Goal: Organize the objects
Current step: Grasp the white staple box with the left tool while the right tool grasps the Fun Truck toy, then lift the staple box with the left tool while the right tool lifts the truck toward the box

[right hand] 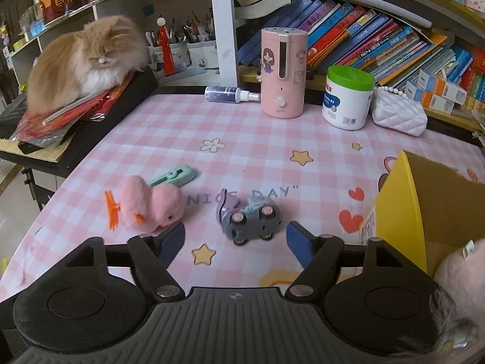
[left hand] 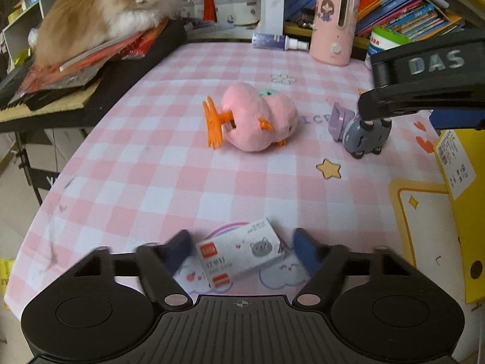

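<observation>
Lying flat on the pink checked cloth, the small staple box (left hand: 241,251) sits between the spread fingers of the left gripper (left hand: 241,250), neither pad clearly touching it. It looks like light, stiff cardboard with a glossy print, so I judge it will slide on the cloth if nudged and may dent if squeezed hard; the two short ends, which face the pads, seem the sensible place to pinch.

Farther from the box, toward the middle of the cloth, the grey toy car (right hand: 250,221) lies tipped on its side, wheels facing the right gripper (right hand: 236,239), whose jaws are also spread wide with nothing between them. The car looks like hard plastic, light, apt to roll on its wheels, so its body sides would be the better hold. Just left of the car, the pink plush chick (right hand: 151,209) lies on its side: soft, squashy, easy to grab anywhere but its thin orange feet.

Only the right wrist view shows the mint-green cutter (right hand: 174,176) behind the chick, the open yellow cardboard box (right hand: 403,212) right of the car, and the white tub with a green lid (right hand: 348,100). Only the left wrist view shows the staple box, and the right gripper hanging just over the car. The orange cat (right hand: 85,63) dozes on the stack beyond the cloth in both.
</observation>
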